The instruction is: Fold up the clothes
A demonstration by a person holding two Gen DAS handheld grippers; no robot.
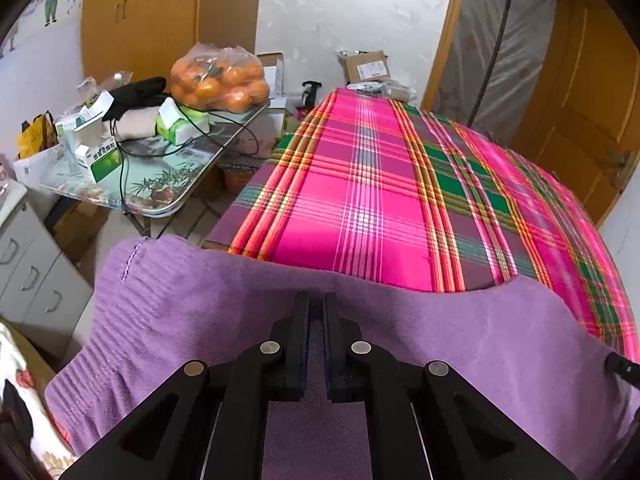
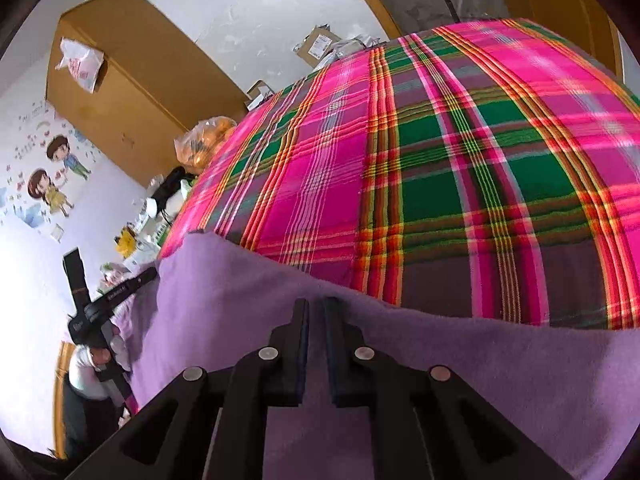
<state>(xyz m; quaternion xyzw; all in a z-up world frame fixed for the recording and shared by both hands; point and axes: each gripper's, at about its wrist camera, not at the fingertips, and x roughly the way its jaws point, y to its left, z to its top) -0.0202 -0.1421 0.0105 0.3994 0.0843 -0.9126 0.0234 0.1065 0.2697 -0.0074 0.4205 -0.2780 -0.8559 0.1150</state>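
The left gripper point(image 1: 316, 300) had its jaws drawn nearly together, clamped on a fold of the purple garment point(image 1: 208, 320); the cloth passed between the pads and spread out to either side of them. The right gripper point(image 2: 316, 304) stood likewise, jaws nearly together with the same purple garment point(image 2: 460, 360) pinched between them. No earlier view being supplied, nothing is recorded of jaw movement.

The garment was a fleecy knit with a ribbed band point(image 1: 92, 344) at its left end, seen in the left wrist view. It hung across the near edge of the bed, its upper edge lying on the plaid bedcover point(image 1: 360, 184), which was pink, green and orange and otherwise bare as far as both views showed.

In the right wrist view the left gripper's body point(image 2: 100, 308) appeared at the garment's left end, with a person's hand point(image 2: 96, 364) around its handle.

Left of the bed stood a table point(image 1: 168, 208) carrying a bag of oranges point(image 1: 220, 80), boxes point(image 1: 100, 160), a tissue pack point(image 1: 180, 124) and black cables. Behind it stood a wooden wardrobe point(image 1: 160, 12); cartoon stickers point(image 2: 52, 180) marked the wall. A wooden door point(image 1: 580, 92) was at the right, and grey drawers point(image 1: 32, 272) at the lower left.
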